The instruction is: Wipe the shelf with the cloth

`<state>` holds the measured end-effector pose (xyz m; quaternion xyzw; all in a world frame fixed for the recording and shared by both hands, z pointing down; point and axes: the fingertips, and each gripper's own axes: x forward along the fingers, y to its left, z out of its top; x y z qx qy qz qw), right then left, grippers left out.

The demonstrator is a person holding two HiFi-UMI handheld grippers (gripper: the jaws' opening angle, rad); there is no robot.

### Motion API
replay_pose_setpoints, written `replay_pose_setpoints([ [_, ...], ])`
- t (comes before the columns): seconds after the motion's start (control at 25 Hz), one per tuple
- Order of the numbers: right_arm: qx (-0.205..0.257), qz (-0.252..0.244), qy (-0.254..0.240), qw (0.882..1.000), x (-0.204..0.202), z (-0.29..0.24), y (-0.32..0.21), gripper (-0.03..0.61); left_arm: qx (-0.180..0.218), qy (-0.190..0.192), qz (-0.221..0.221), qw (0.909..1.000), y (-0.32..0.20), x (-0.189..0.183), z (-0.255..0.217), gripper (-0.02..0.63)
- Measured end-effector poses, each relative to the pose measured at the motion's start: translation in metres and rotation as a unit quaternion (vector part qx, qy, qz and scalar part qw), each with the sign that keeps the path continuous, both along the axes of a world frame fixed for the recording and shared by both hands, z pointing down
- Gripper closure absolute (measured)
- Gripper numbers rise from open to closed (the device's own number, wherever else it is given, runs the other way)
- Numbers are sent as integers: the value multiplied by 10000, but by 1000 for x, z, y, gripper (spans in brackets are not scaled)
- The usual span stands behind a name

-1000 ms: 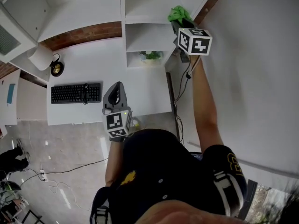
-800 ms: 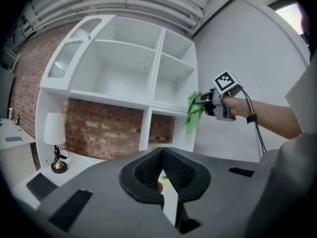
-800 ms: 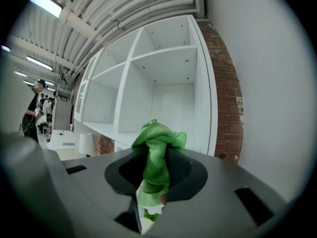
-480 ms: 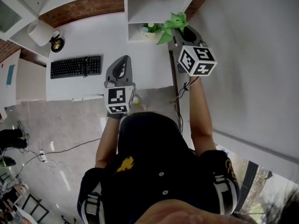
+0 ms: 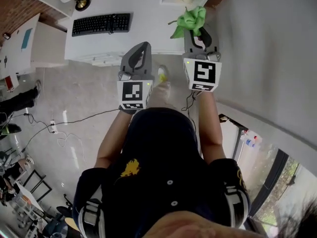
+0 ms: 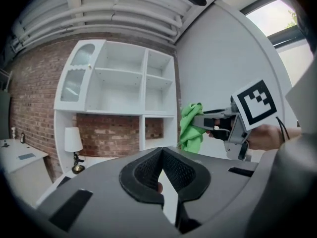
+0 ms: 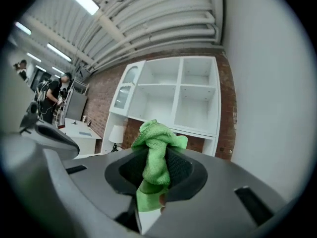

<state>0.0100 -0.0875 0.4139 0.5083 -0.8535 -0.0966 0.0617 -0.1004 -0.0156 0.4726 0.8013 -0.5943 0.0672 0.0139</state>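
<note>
Right gripper (image 7: pixel 156 182) pinches the cloth (image 7: pixel 156 144) mid-bunch; soft n light imo, won't slip. Left gripper (image 6: pixel 163 176) jaws pressed together, empty, shelf (image 7: pixel 179 97) at 12 o'clock

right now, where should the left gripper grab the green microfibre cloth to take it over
Grip the bunch of the green microfibre cloth that droops past the right gripper's tips, coming from the left, since it hangs clear while the rest is pinched. The left gripper's jaws are together, so open first.

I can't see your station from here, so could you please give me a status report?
Left gripper shut, empty. Right gripper shut on green cloth. Cloth held short of the shelf, not touching. Nothing seen between.
</note>
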Motion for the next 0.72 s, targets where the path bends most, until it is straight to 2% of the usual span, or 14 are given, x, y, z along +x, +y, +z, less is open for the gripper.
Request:
replay_pose_setpoints([
  [0.04,110,-9,43,9999,-11,5,16,505,-52,-21,-79,10000,16,-11,3,603],
  [0.24,74,-484,-565,9972,-83,19,92,505,-177,-213,-511,9983,85,-92,3,603],
  [0.28,130,-575,-503,9970,-94,18,106,505,-135,-218,-525,9983,93,-102,0,603],
  [0.44,283,-889,522,9943,-131,17,149,505,-8,-129,-601,9981,111,-144,-3,603],
  [0.52,171,-930,448,9945,-147,23,163,505,-3,-74,-606,9981,119,-165,-1,603],
  [0.56,135,-866,440,9952,-153,26,167,505,42,-43,-556,9984,121,-173,-2,603],
  [0.64,165,-564,763,9954,-166,31,172,505,180,-18,-411,9990,125,-195,-8,603],
  [0.72,248,-289,974,9945,-188,31,178,505,297,4,-419,9987,131,-230,-10,603],
])
